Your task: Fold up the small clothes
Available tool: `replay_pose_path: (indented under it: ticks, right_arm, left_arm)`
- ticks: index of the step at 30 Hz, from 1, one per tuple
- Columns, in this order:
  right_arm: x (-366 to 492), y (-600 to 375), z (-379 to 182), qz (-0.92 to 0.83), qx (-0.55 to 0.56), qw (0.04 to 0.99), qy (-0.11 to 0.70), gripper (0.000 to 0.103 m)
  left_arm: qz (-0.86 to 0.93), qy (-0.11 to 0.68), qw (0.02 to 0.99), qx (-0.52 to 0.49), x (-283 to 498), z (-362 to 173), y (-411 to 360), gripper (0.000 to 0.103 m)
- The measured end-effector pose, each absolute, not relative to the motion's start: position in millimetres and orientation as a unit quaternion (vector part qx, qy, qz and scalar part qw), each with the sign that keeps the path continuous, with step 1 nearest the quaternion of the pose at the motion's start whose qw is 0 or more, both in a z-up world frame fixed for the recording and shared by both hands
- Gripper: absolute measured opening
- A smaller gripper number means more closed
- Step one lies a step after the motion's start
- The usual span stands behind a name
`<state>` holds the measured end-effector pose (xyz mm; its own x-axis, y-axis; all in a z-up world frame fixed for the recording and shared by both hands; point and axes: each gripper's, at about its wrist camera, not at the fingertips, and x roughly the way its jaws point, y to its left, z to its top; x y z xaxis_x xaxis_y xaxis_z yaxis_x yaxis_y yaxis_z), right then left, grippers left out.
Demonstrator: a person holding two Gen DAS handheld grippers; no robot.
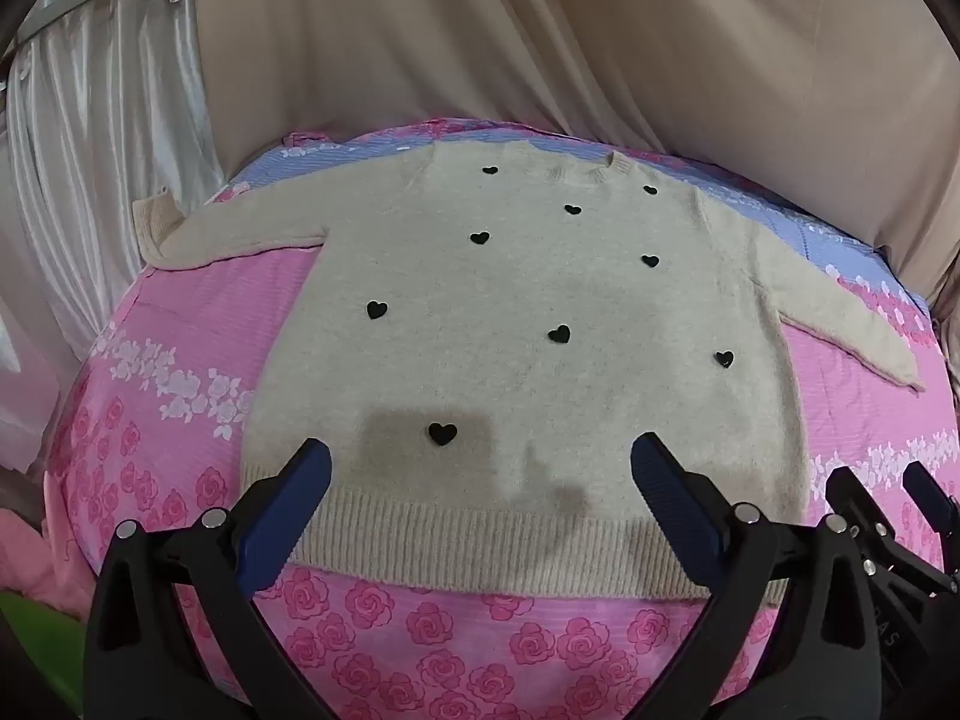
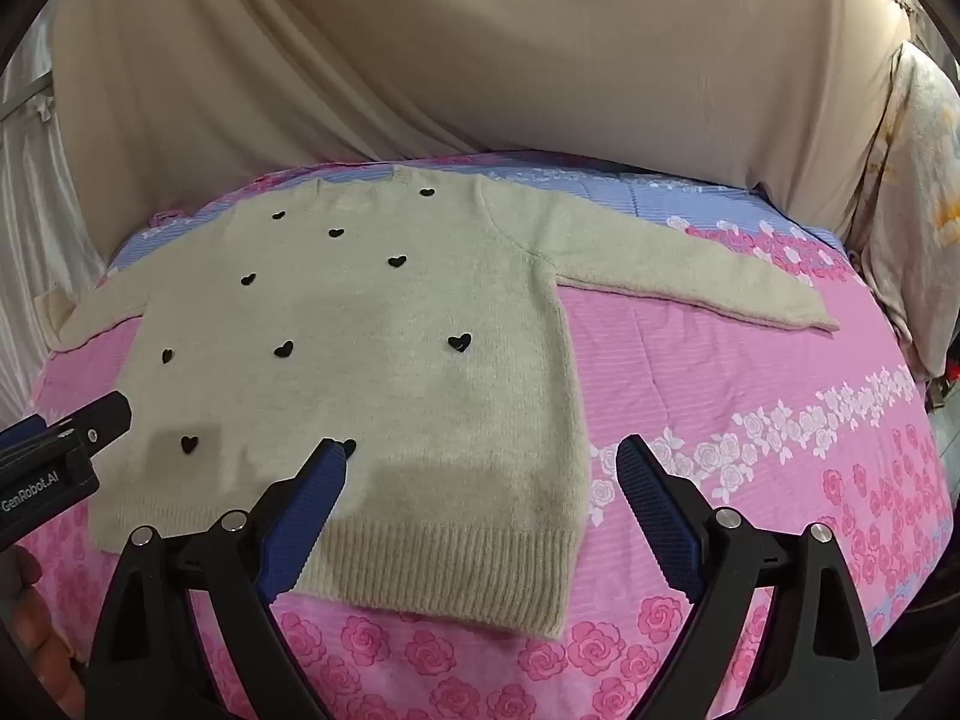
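My left tool (image 1: 480,462) is hovering with its blue-padded jaws spread wide and nothing between them, over the ribbed hem of a small beige knitted sweater (image 1: 528,300) dotted with black hearts. My right tool (image 2: 480,462) is likewise gaping and gripping nothing, poised above the sweater's hem corner on my right. The sweater is lying flat, front up, with both sleeves stretched sideways, on a pink rose-patterned sheet (image 2: 750,372) with a blue band at its far edge. A beige draped curtain (image 2: 480,60) is hanging behind.
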<state>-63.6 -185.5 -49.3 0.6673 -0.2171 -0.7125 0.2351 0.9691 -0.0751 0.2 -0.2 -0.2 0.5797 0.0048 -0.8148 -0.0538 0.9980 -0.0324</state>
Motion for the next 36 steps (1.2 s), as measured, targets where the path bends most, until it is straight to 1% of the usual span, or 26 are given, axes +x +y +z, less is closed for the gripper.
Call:
replay_pose_path:
  ticks: [10, 19, 36]
  right_arm:
    - [-70.5, -200.0, -38.8, -0.107, 0.038, 0.917, 0.381, 0.090]
    - [-60.1, -180.5, -44.3, -0.113, 0.017, 0.916, 0.385, 0.090]
    - [-58.9, -183.0, -49.2, -0.115, 0.013, 0.912, 0.394, 0.090]
  left_arm:
    - [0.020, 0.455, 0.890, -0.009, 5.5, 5.7, -0.2, 0.098]
    - [0.028, 0.448, 0.894, 0.004, -2.1, 0.2, -6.7, 0.098]
    - [0.028, 0.456, 0.889, 0.011, -0.3, -11.7, -5.0, 0.098]
